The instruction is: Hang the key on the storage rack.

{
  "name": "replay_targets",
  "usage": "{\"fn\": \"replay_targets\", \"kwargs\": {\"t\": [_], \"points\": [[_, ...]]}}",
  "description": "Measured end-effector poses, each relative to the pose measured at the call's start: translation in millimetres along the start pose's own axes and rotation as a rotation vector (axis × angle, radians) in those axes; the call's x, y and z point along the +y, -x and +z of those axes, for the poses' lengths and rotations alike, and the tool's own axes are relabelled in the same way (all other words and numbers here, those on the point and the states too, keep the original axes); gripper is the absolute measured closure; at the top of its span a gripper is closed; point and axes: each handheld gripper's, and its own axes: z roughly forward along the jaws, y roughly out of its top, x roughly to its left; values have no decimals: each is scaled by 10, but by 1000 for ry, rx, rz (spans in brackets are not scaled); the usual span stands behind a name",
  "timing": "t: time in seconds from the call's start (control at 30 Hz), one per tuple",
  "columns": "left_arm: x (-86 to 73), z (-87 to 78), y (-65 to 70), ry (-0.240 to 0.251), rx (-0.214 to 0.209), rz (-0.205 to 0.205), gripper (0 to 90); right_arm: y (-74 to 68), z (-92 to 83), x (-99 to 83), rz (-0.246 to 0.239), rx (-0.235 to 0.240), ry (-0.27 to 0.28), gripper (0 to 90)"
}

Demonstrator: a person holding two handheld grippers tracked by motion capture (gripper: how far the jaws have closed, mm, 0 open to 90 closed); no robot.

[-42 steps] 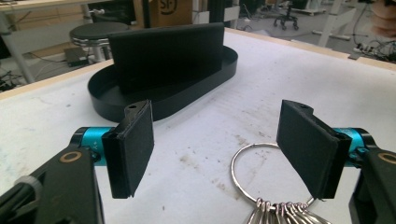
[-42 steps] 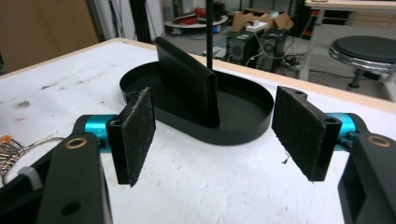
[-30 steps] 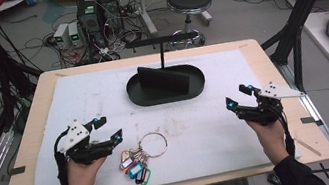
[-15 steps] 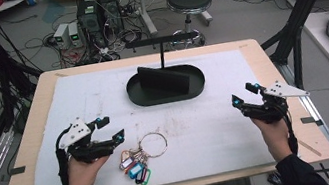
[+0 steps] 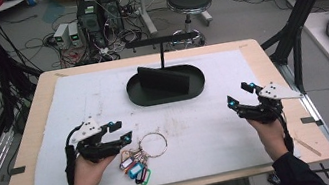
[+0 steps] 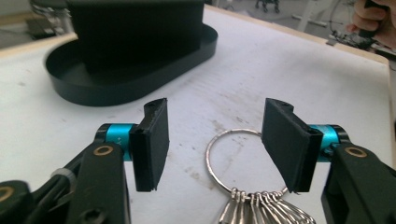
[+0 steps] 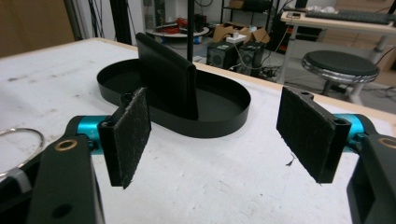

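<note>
The left tongs (image 6: 212, 144) stand partly apart, their jaws having just been closing, with the big steel key ring (image 6: 236, 161) lying flat on the bench between the pads and touched by neither. The left gripper view cuts the ring's keys off at the bottom edge, so only their bunched metal heads show there; the high view gives the whole bunch, key ring (image 5: 152, 145) and coloured key tags (image 5: 134, 166) fanned toward the person, just beside the left tongs (image 5: 119, 132) near the front of the white mat (image 5: 101, 93). The right tongs (image 7: 224, 135) gape wide with nothing between the pads, over bare mat; in the high view the right tongs (image 5: 240, 95) sit well apart from the keys, near the bench's right edge (image 5: 269, 65). The right gripper view looks into the black oval tray (image 7: 224, 123) and shows the upright black slab (image 7: 168, 84) standing inside it, plus an arc of the ring at its left border. The tray (image 6: 116, 86) is blurred in the left gripper view, its slab cut off at the top. From above, the thin T-shaped stand (image 5: 160, 42) rises behind the tray (image 5: 141, 99); its foot is hidden.
</note>
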Motion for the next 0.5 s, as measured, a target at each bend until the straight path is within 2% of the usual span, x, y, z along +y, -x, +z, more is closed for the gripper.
{"fn": "replay_targets", "kwargs": {"t": [0.17, 0.27, 0.4, 0.5], "points": [[3, 154, 3, -58, -15, -8, 459, 11, -2, -11, -50, -18, -6, 265], [-7, 251, -14, -106, -14, -25, 483, 27, -4, -23, -55, -20, -20, 265], [-22, 333, -30, -143, -18, -50, 516, 30, -20, -28, -62, -20, -22, 265], [-26, 365, -35, -166, -14, -48, 541, 24, -23, -35, -61, -13, -35, 265]]}}
